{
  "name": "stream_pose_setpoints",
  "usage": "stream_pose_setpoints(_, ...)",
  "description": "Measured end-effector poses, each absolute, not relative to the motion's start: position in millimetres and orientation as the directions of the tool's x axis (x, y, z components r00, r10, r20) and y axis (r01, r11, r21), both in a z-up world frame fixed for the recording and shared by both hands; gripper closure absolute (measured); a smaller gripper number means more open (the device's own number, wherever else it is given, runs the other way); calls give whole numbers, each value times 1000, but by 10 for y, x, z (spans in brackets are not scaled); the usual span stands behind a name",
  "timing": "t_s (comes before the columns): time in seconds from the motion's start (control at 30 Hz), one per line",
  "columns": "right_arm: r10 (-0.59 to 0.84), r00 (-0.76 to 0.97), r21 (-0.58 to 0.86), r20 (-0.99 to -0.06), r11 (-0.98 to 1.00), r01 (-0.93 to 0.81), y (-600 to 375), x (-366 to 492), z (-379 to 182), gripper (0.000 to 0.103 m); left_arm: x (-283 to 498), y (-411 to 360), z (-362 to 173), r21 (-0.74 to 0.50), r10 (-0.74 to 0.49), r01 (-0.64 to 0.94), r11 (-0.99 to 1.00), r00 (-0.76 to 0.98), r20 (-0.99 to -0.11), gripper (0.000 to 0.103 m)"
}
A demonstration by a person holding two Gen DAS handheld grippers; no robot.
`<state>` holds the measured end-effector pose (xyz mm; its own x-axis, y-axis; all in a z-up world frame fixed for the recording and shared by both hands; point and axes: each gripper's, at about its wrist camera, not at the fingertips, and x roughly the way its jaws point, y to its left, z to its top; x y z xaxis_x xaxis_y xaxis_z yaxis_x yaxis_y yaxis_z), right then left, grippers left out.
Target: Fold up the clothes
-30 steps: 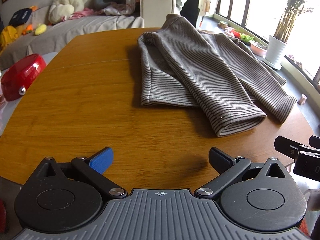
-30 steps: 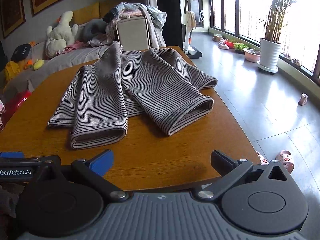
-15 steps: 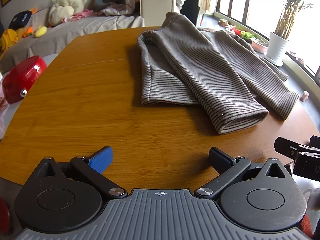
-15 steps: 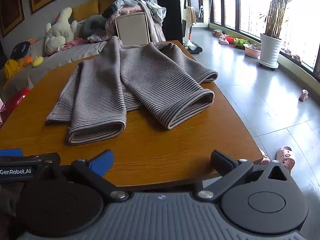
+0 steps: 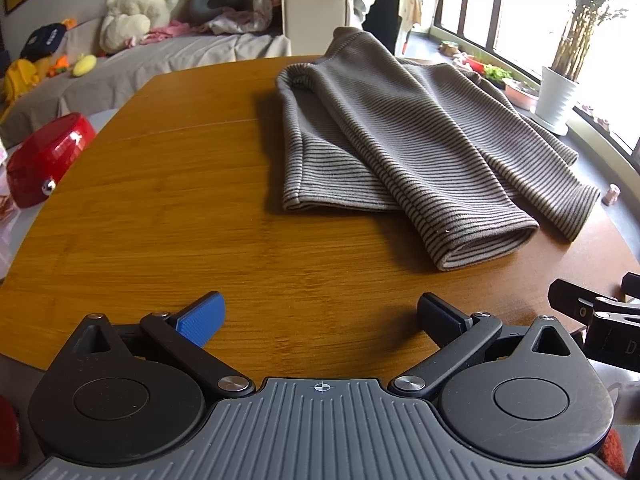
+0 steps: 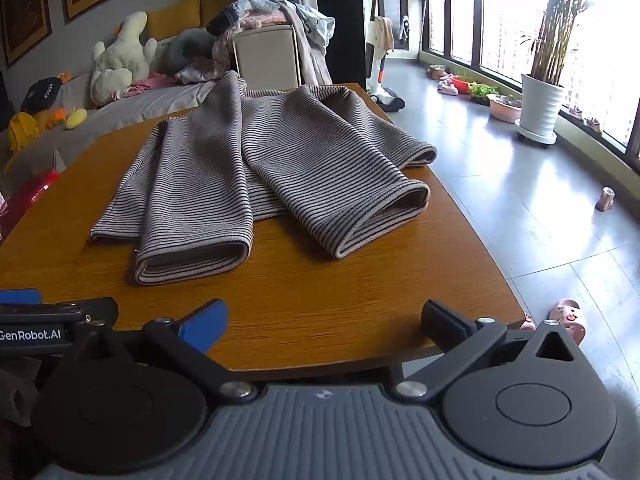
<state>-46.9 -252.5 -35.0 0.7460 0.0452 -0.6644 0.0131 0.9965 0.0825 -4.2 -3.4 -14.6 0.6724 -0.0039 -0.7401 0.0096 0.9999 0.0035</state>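
A grey-brown striped sweater (image 5: 400, 148) (image 6: 260, 164) lies on the round wooden table (image 5: 160, 200) (image 6: 340, 292), both sleeves folded over the body with their cuffs pointing toward me. My left gripper (image 5: 318, 316) hovers open over the table's near edge, well short of the sweater's hem, with nothing between its fingers. My right gripper (image 6: 324, 320) is open too, at the near edge in front of the sleeve cuffs, empty. Part of the right gripper (image 5: 592, 312) shows at the right of the left wrist view; part of the left gripper (image 6: 52, 320) shows at the left of the right wrist view.
A red object (image 5: 44, 160) sits beside the table's left edge. Behind the table is a sofa with plush toys (image 5: 136, 12) and a pile of clothes (image 6: 272, 16). A potted plant (image 6: 540, 108) stands by the windows; a pink slipper (image 6: 568, 316) lies on the floor.
Both grippers have drifted slightly, so the sweater sits a little lower and closer in both views. Both stay open and the sweater has not moved.
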Motion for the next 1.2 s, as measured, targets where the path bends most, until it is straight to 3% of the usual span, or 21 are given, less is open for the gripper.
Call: stream_pose_setpoints(1.2,30,750,55,-661,998,9,-2500,-464,-378,0,-42,-37,-145,4,-3,10,1000,673,-739,0)
